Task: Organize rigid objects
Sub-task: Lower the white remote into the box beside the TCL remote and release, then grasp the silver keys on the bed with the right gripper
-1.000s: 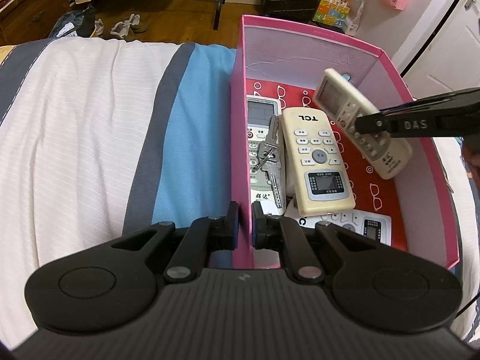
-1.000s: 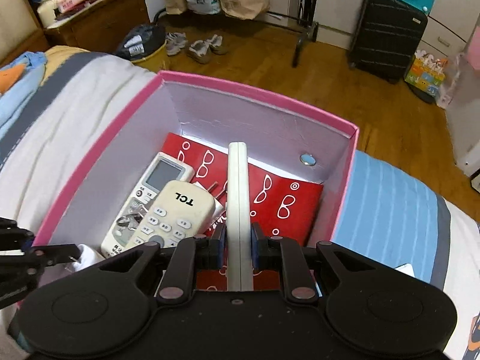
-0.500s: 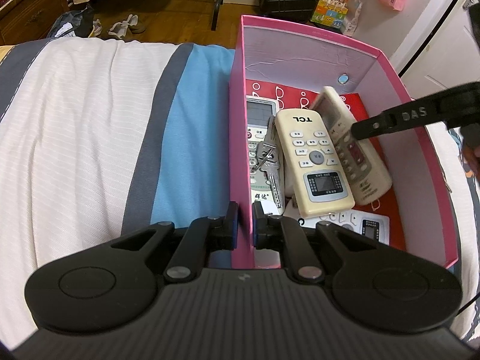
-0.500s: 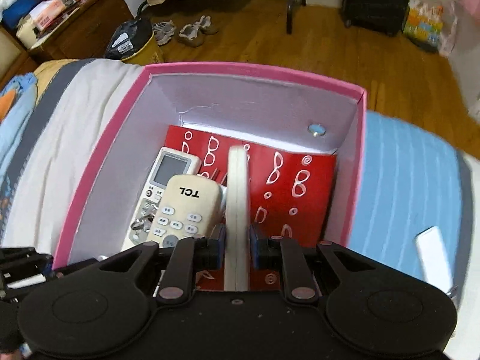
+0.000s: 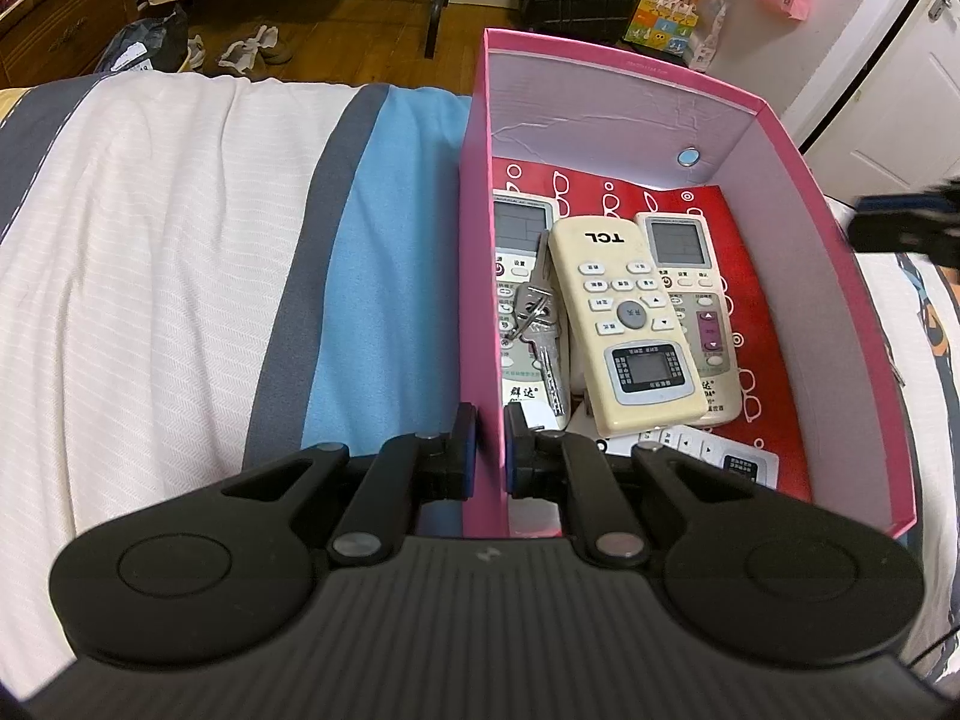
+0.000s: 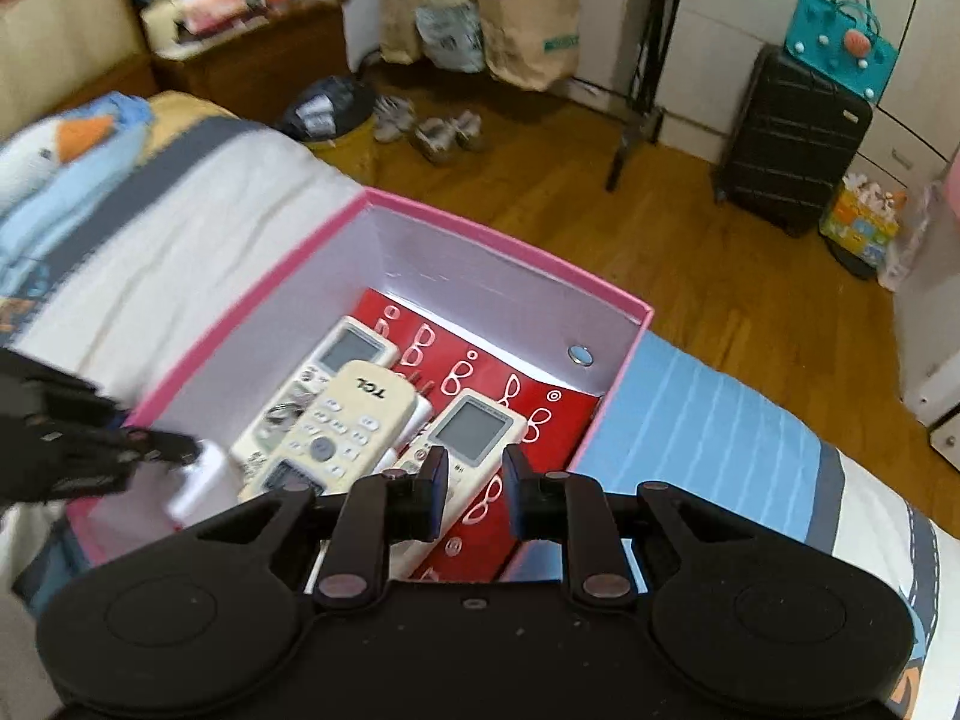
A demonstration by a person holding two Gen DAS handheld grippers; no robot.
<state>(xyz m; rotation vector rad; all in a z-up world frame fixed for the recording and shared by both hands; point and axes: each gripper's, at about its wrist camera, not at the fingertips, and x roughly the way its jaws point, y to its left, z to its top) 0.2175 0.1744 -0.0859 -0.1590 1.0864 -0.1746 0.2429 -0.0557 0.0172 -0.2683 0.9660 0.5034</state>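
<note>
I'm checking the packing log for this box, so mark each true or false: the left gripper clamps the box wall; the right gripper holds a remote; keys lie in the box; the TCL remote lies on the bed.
1. The left gripper clamps the pink box wall: true.
2. The right gripper holds a remote: false, its jaws are open and empty.
3. Keys lie in the box: true.
4. The TCL remote lies on the bed: false, it lies in the box.

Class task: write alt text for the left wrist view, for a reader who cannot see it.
Left tongs clamp the near wall of a pink box on a striped bed. Inside lie a TCL remote, two white remotes beside it, and keys.
</note>
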